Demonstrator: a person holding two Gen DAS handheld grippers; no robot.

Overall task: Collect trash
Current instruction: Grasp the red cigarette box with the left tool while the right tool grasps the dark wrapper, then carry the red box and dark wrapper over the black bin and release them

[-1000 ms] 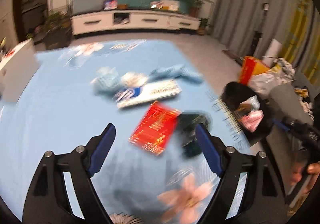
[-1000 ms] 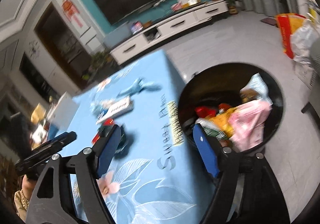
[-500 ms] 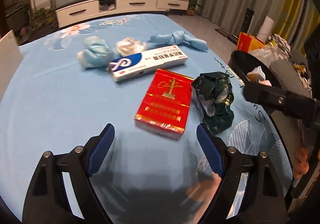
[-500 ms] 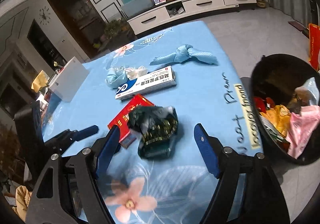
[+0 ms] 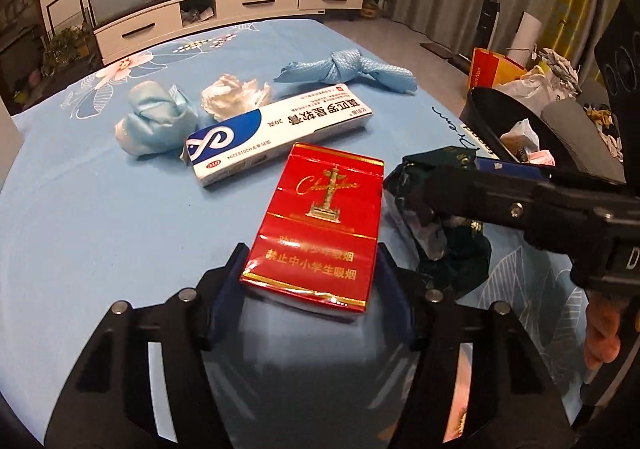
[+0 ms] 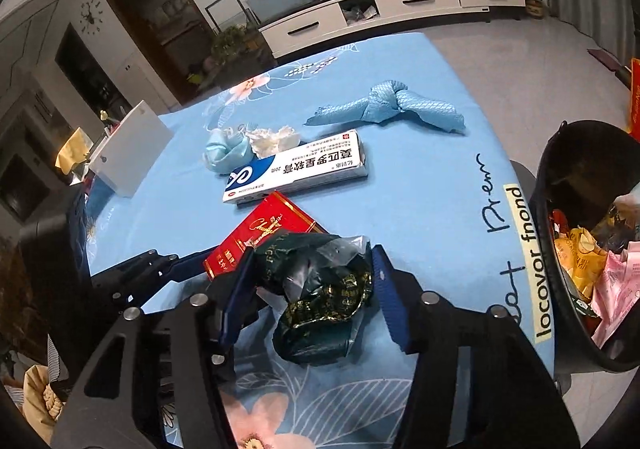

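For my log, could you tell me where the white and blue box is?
The white and blue box lies mid-table in both views, between the red pack and white wad.

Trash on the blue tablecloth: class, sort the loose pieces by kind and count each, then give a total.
Flat boxes: 2, the red cigarette pack and the white-and-blue medicine box.
Blue cloth or paper wads: 2, the knotted one and the bundled one.
White crumpled tissue: 1.
Dark green wrapper: 1.
Total: 6.
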